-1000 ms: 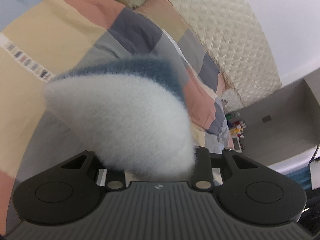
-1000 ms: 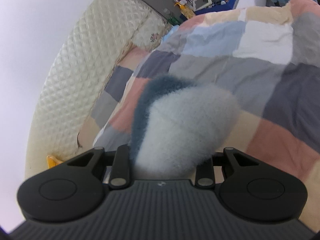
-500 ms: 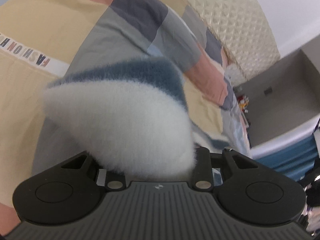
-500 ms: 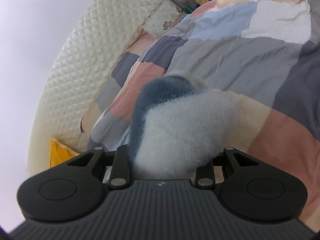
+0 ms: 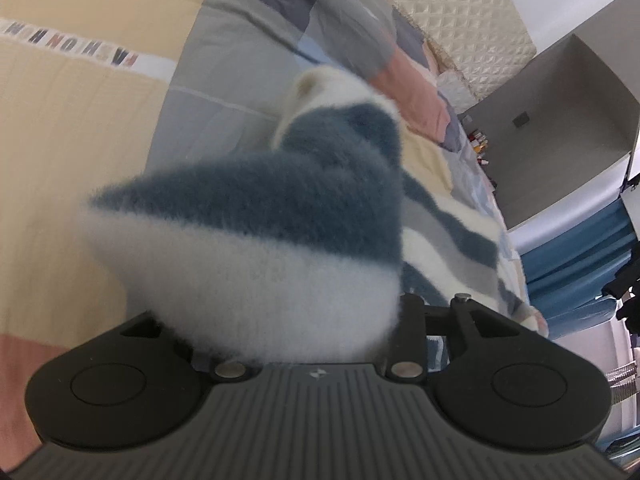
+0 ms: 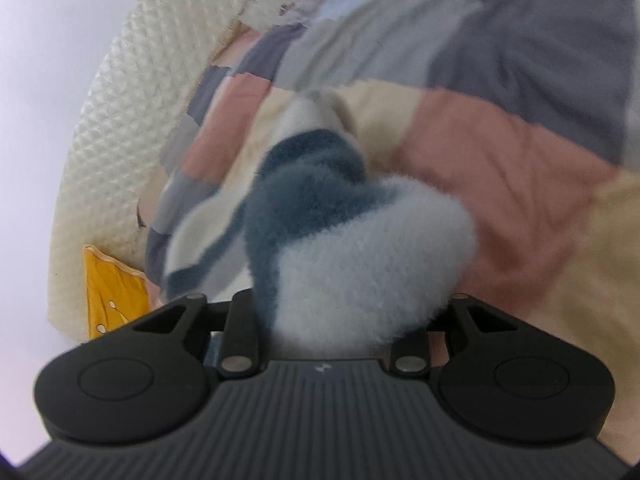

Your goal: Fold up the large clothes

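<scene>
Fluffy blue-and-white striped knit garment (image 5: pixel 256 248) lay partly on the patchwork quilt (image 5: pixel 80 128) of a bed, bunched in both tools. Left gripper (image 5: pixel 296 332) and right gripper (image 6: pixel 332 320) each stayed clamped on its fuzzy fabric, their jaws having just been easing wider.

Between the jaws of the left gripper (image 5: pixel 298 332) a thick wad of fluffy striped garment (image 5: pixel 256 248) fills the whole gap and bulges forward, blocking the straight-ahead path. To its right the rest of the garment trails across the patchwork quilt (image 5: pixel 80 128); to the left of the jaws the quilt lies bare and flat. Between the right gripper's (image 6: pixel 332 320) jaws another bunch of the garment fills the gap. Right of those jaws is open quilt; left and ahead stand the quilted headboard (image 6: pixel 132 92) and a yellow cushion (image 6: pixel 112 296).
</scene>
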`<state>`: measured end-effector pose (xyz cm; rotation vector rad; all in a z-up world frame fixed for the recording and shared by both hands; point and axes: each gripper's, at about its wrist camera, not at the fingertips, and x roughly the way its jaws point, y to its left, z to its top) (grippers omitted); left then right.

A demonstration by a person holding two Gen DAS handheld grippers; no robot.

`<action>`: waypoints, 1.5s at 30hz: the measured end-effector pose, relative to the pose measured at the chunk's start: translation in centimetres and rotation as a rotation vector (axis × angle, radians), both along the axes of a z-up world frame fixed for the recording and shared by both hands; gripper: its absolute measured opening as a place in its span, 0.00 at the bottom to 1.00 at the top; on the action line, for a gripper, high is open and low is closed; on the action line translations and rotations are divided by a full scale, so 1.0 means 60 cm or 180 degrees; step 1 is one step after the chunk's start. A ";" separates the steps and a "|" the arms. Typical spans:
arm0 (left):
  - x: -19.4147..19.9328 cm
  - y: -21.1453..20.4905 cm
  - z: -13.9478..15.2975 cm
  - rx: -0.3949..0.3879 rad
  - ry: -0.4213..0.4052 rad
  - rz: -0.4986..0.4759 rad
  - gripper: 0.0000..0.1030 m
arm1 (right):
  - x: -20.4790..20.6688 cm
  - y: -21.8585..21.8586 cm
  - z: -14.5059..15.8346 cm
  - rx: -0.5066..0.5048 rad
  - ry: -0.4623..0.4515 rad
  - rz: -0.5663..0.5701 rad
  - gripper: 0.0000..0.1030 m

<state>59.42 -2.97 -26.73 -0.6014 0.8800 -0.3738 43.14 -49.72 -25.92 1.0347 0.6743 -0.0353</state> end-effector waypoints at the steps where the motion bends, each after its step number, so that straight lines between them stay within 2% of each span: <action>1: -0.001 0.000 -0.001 0.0005 -0.0002 -0.0001 0.44 | -0.003 0.002 -0.007 0.0059 0.0052 -0.0039 0.38; 4: -0.003 -0.001 0.004 0.0053 0.0018 -0.0045 0.46 | -0.004 0.004 -0.009 0.0144 0.0193 -0.0112 0.42; 7: -0.002 -0.008 0.018 0.0202 0.0115 -0.0096 0.53 | -0.001 0.003 0.005 0.0175 0.0388 -0.0176 0.50; 8: -0.002 -0.012 0.026 0.0257 0.0140 -0.0111 0.57 | -0.003 0.005 0.012 0.0155 0.0506 -0.0218 0.55; 10: -0.012 -0.018 0.040 0.0408 0.0179 -0.0145 0.62 | -0.008 0.008 0.023 0.0129 0.0622 -0.0244 0.57; 15: -0.061 -0.021 0.089 0.0763 0.0129 -0.0173 0.78 | -0.052 0.023 0.073 -0.0155 0.0779 -0.0253 0.56; 19: -0.115 -0.017 0.141 0.0960 0.0045 -0.0154 0.82 | -0.097 0.047 0.124 -0.0474 0.0744 -0.0175 0.56; 21: -0.151 -0.020 0.174 0.1034 -0.0058 -0.0142 0.89 | -0.121 0.066 0.159 -0.0695 0.0666 -0.0081 0.56; 23: -0.186 -0.022 0.211 0.1080 -0.0152 -0.0166 0.90 | -0.146 0.084 0.194 -0.0867 0.0575 0.0001 0.56; 26: -0.244 -0.032 0.270 0.1153 -0.0329 -0.0217 0.91 | -0.187 0.104 0.248 -0.0952 0.0380 0.0104 0.56; 31: -0.370 -0.045 0.371 0.1083 -0.0737 -0.0264 0.96 | -0.274 0.151 0.343 -0.1351 -0.0088 0.0265 0.57; 35: -0.476 -0.055 0.437 0.1053 -0.1002 -0.0303 0.97 | -0.355 0.183 0.399 -0.1721 -0.0421 0.0343 0.57; 38: -0.553 -0.064 0.476 0.1094 -0.1201 -0.0347 0.97 | -0.416 0.201 0.435 -0.1936 -0.0628 0.0351 0.57; 42: -0.658 -0.073 0.507 0.1271 -0.1454 -0.0315 0.97 | -0.490 0.227 0.466 -0.2104 -0.0830 0.0424 0.57; 45: -0.729 -0.074 0.510 0.1209 -0.1574 -0.0286 0.97 | -0.546 0.246 0.477 -0.2238 -0.1004 0.0427 0.57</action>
